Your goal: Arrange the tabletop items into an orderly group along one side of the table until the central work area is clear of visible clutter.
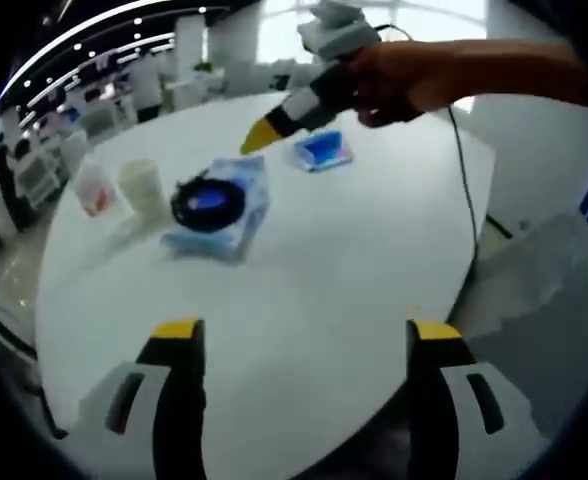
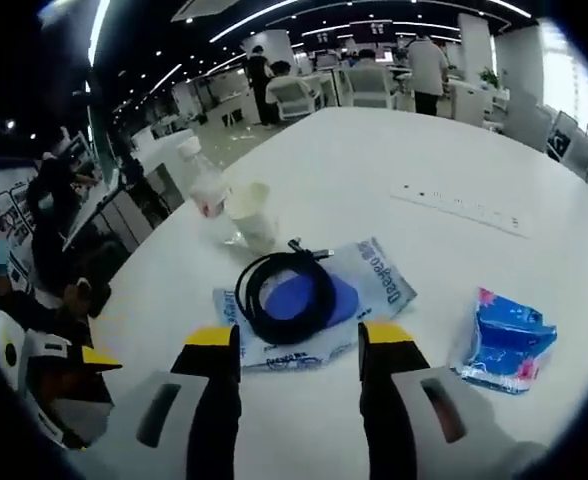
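From the right gripper view, the right gripper [image 2: 299, 340] hovers with its yellow-tipped black jaws apart and nothing between them, just short of the flat, printed blue-and-white plastic packet [image 2: 374, 283]. That packet is the landmark here. On top of it lies a coiled black cable [image 2: 284, 285], with its metal plug poking out at the far edge of the coil.

The main risk, as I judge it, is that the coil merely rests on the slippery packet. If the jaws close on the near edge of the packet and drag it, the cable could slide off and uncoil across the round white table [image 2: 394, 170], adding clutter instead of removing it. A pinch on the cable alone might lift one loop and let the rest spring loose.

To the right of the packet, a little apart, sits a small crumpled blue pouch with pink marks [image 2: 504, 345]. A wide sweep could knock it toward the table edge.

Just beyond the packet stands a white paper cup [image 2: 251, 213], and behind that a clear plastic bottle with a red label [image 2: 206, 185]. Both are upright and close together, so pushing the packet forward could topple them.

In the left gripper view, the left gripper [image 1: 304, 330] also has its jaws spread wide and empty, well back from the packet over bare table.
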A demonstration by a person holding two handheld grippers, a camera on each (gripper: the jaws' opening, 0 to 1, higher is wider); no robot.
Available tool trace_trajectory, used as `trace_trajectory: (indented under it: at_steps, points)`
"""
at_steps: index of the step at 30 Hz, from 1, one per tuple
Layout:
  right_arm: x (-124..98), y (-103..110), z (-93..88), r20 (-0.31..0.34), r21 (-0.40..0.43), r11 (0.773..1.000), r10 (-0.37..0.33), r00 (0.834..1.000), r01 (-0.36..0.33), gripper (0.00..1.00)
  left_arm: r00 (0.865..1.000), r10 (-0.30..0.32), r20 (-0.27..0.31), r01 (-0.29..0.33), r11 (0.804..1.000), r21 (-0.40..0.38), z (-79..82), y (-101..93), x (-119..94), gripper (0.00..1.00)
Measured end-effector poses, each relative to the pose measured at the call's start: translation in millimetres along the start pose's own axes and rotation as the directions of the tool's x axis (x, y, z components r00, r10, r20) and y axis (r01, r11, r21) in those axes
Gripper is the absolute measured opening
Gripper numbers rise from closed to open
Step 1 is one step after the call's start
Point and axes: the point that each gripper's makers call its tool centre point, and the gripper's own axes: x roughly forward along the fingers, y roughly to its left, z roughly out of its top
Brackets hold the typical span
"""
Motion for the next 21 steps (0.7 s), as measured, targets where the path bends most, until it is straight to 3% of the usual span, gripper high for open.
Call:
trace_trajectory:
  at_steps: [21]
  points:
    - [82.0, -12.9, 20.9, -0.103, -0.072, 0.997, 0.014, 0.995, -0.022, 0.47, 0.998, 0.056, -0.02, -0.057, 0.997, -0.049, -5.6, 18.4, -1.5, 0.79]
